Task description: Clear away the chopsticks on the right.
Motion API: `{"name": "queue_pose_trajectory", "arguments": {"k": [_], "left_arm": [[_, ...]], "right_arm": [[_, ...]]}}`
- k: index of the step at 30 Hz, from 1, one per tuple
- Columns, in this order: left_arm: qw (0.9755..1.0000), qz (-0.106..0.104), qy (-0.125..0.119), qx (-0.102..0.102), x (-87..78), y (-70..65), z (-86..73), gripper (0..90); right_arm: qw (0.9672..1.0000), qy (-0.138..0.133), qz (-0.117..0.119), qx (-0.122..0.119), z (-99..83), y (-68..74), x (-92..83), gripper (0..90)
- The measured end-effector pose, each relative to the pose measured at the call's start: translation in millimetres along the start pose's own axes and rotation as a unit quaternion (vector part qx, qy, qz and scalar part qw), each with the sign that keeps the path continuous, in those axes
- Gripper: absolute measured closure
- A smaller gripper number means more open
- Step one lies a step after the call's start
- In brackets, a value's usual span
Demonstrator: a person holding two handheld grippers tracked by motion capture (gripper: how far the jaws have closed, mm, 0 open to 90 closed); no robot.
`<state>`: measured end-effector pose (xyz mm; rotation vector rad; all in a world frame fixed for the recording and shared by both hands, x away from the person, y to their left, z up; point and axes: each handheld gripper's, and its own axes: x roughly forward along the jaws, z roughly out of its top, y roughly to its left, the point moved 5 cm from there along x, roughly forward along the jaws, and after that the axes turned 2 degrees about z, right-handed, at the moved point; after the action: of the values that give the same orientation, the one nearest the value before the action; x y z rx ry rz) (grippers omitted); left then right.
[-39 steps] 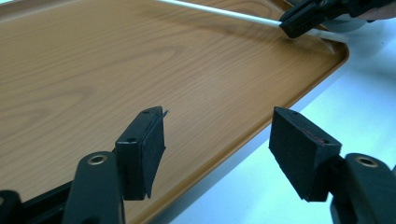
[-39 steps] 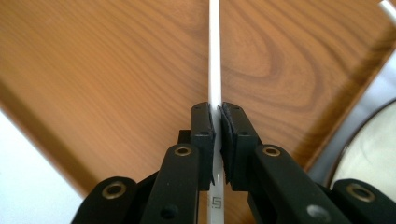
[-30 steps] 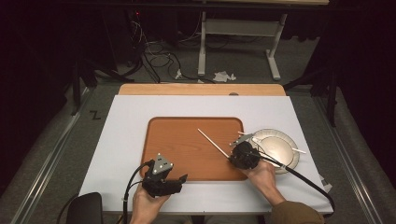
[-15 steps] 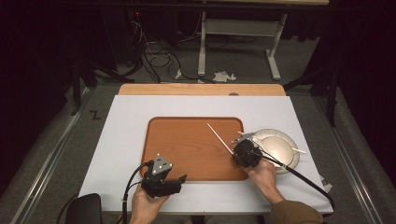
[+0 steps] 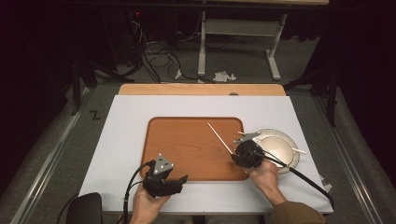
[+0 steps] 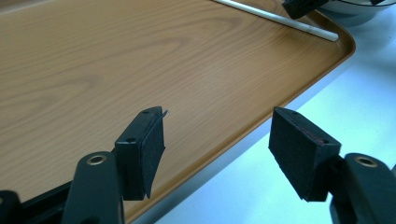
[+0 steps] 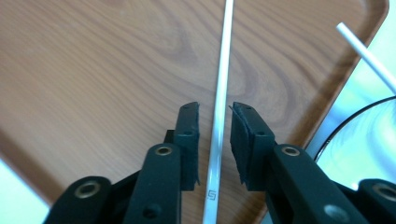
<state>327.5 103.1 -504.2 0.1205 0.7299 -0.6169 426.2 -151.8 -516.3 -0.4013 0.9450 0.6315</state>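
Two grippers are at work over the table (image 5: 121, 140), and we see both from above. The right gripper (image 7: 215, 140) sits at the right edge of the wooden tray (image 5: 187, 149), and its jaws have just been opening: a slim gap now shows on either side of the white stick (image 7: 219, 93) that runs between them, so the pads no longer press on it. The stick lies on the tray, slanting up and away from the gripper; its near end is cut off at the bottom of the right gripper view, and a small printed mark on it is too fine to read. A second white stick (image 7: 366, 56) enters that view at the upper right, its far end out of frame. From above, the right hand (image 5: 264, 175) and gripper hide part of the pale plate (image 5: 280, 149) beside the tray. The left gripper (image 6: 217, 144) hangs over the tray's near edge, its jaws wide apart with nothing between them.
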Motion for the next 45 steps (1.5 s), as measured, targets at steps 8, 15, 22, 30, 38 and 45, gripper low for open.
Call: {"name": "queue_pose_trajectory", "arguments": {"k": [8,15,22,30,38,45], "left_arm": [[0.9999,-0.013,0.004,0.009,7.6,-2.0,4.8,35.7],[0.9993,-0.032,0.003,0.019,14.7,-5.5,12.1,35.6],[0.9985,-0.045,0.003,0.030,20.6,-8.0,19.1,35.5],[0.9975,-0.059,0.000,0.040,25.4,-10.6,25.0,35.8],[0.9971,-0.064,-0.003,0.040,28.2,-11.9,28.7,36.3],[0.9972,-0.064,-0.004,0.039,27.7,-11.4,29.2,36.8]], "right_arm": [[0.9984,-0.043,0.022,-0.028,-0.7,5.4,-23.6,68.5],[0.9969,-0.072,0.026,-0.018,-7.9,0.3,-44.0,67.4],[0.9957,-0.092,0.003,-0.011,-15.6,-5.5,-69.4,66.6],[0.9927,-0.119,-0.015,0.018,-29.4,-23.1,-93.5,65.4],[0.9869,-0.148,-0.034,0.055,-44.1,-45.0,-118.5,64.4],[0.9835,-0.154,-0.055,0.077,-56.3,-66.2,-129.0,65.1]]}}
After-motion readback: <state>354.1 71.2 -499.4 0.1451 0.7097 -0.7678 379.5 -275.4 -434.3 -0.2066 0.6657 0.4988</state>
